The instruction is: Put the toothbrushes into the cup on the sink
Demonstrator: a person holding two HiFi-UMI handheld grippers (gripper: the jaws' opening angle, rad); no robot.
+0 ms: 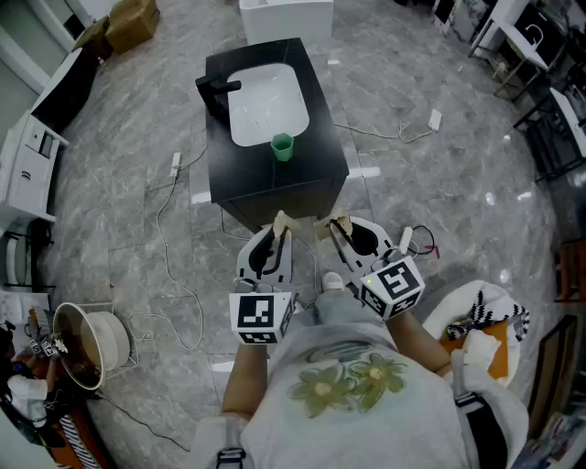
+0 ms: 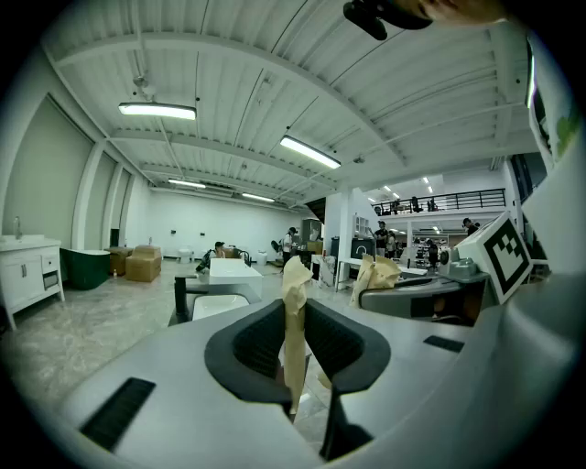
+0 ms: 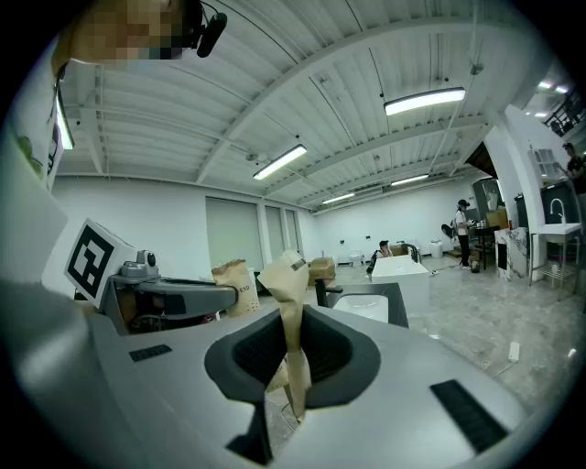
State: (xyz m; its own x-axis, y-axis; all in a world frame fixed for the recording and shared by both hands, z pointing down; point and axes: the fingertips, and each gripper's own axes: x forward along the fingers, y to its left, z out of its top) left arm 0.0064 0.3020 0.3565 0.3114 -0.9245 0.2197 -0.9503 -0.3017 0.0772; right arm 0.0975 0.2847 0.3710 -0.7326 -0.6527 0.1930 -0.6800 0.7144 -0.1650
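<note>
A green cup [image 1: 282, 147] stands on the front rim of the black sink cabinet [image 1: 320, 137], beside its white basin, ahead of me on the floor. I hold both grippers close to my body, short of the sink. My left gripper [image 1: 277, 227] [image 2: 295, 362] is shut on a toothbrush in tan paper wrap [image 2: 295, 293], which sticks up between the jaws. My right gripper [image 1: 339, 227] [image 3: 291, 366] is likewise shut on a second paper-wrapped toothbrush [image 3: 288, 293]. Each gripper view shows the other gripper alongside and the sink [image 2: 215, 302] [image 3: 366, 307] beyond.
A black faucet [image 1: 218, 90] stands at the basin's left. Cables and a power strip [image 1: 176, 163] lie on the marble floor around the cabinet. A white tub [image 1: 284, 14] is behind, a bucket [image 1: 87, 343] lower left, a chair with cloth [image 1: 476, 321] right.
</note>
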